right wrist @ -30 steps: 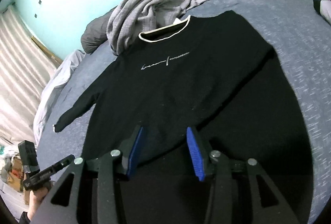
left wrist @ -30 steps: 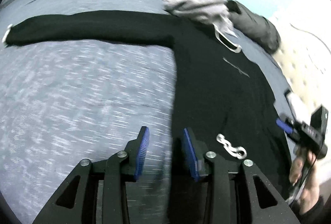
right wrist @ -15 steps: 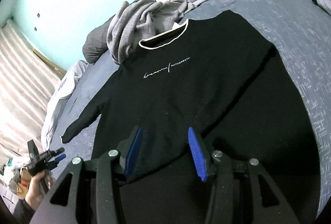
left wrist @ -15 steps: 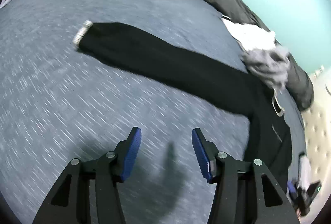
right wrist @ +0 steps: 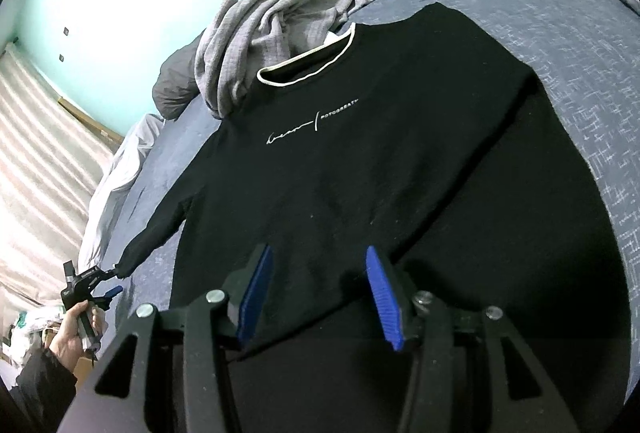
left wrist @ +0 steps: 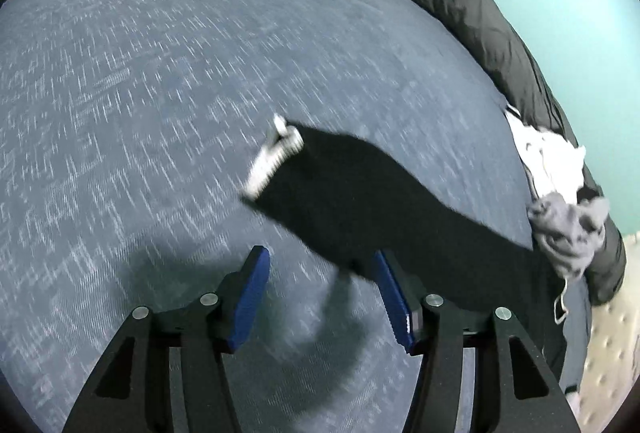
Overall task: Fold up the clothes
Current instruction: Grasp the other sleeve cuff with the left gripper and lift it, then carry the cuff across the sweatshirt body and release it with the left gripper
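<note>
A black long-sleeved sweater with a white-trimmed collar and white chest lettering lies flat on the blue-grey bed. Its right side looks folded over the body. My right gripper is open and empty above the sweater's lower part. The left sleeve stretches out over the cover, its white cuff at the end. My left gripper is open just short of the sleeve, the cuff ahead of its fingers. It also shows in the right wrist view, at the sleeve's tip.
A crumpled grey garment and a white one lie at the sweater's collar. Dark grey pillows line the teal wall. A pale sheet hangs off the bed's far side. A padded headboard is at the right.
My left gripper has swung from the sweater's body out along the left sleeve to its cuff. My right gripper has stayed nearly still over the sweater.
</note>
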`<state>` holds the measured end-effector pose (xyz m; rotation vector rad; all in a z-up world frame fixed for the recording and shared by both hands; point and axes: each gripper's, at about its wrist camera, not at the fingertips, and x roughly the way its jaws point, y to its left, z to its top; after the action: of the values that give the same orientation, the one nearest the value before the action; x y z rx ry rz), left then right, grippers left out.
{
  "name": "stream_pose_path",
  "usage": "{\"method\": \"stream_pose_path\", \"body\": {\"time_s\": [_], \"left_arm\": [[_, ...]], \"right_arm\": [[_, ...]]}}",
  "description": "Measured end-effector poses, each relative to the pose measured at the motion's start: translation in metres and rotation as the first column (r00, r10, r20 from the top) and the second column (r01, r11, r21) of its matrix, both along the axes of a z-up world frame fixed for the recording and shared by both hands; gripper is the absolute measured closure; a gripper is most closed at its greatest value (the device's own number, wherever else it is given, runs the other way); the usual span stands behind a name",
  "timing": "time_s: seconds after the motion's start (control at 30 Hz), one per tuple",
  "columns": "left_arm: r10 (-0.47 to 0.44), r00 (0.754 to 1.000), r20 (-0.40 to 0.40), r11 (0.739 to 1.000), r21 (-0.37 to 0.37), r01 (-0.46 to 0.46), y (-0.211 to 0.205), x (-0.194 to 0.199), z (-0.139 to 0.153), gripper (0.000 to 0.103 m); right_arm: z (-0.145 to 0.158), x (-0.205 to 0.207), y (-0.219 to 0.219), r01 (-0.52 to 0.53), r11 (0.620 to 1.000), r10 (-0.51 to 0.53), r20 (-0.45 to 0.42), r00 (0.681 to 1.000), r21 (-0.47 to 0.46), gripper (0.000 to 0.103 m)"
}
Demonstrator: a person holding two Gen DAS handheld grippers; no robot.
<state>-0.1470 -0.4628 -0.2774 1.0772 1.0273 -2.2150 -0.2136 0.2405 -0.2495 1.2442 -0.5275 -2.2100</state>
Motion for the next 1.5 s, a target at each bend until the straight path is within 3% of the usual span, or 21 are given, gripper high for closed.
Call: {"method": "stream_pose_path", "body": {"time_s": [0.2, 0.3, 0.37, 0.43, 0.6, 0.93, 1.23, 1.5], "left_arm": [[-0.002, 1.000, 0.012, 0.999, -0.033, 0.002, -0.014, -0.012, -0.009, 0.049], [-0.006, 1.000, 0.012, 0.999, -0.049, 0.006, -0.017, -0.016, -0.009, 0.070], [-0.016, 1.000, 0.009, 0.998, -0.053, 0.017, -0.019, -0.018, -0.009, 0.091], [-0.031, 1.000, 0.006, 0.998, -0.061, 0.031, -0.020, -0.023, -0.007, 0.096], [-0.068, 0.997, -0.019, 0.991, -0.120, 0.066, -0.014, -0.025, 0.015, 0.096], [-0.188, 0.974, -0.128, 0.964, -0.214, 0.158, 0.026, -0.038, 0.100, 0.097], [-0.386, 0.898, -0.210, 0.898, -0.307, 0.314, 0.119, -0.069, 0.181, 0.097], [-0.590, 0.770, -0.244, 0.794, -0.349, 0.498, 0.245, -0.094, 0.224, 0.097]], "right_arm": [[0.000, 0.001, -0.003, 0.002, 0.999, -0.001, -0.025, 1.000, 0.048, 0.052], [-0.001, 0.000, -0.003, 0.006, 0.998, -0.004, -0.029, 1.000, 0.056, 0.052], [-0.001, 0.000, -0.002, 0.005, 0.998, -0.004, -0.026, 1.000, 0.055, 0.052], [-0.001, 0.001, -0.004, 0.000, 0.998, 0.002, -0.028, 1.000, 0.061, 0.052], [-0.003, -0.001, -0.004, 0.004, 0.999, -0.003, -0.025, 1.000, 0.052, 0.052], [-0.001, -0.002, 0.006, 0.034, 0.999, -0.033, -0.022, 0.999, 0.021, 0.052], [0.001, -0.004, 0.021, 0.062, 0.998, -0.062, -0.005, 0.998, -0.010, 0.052], [0.008, -0.003, 0.039, 0.085, 0.996, -0.085, -0.006, 0.996, -0.035, 0.052]]}}
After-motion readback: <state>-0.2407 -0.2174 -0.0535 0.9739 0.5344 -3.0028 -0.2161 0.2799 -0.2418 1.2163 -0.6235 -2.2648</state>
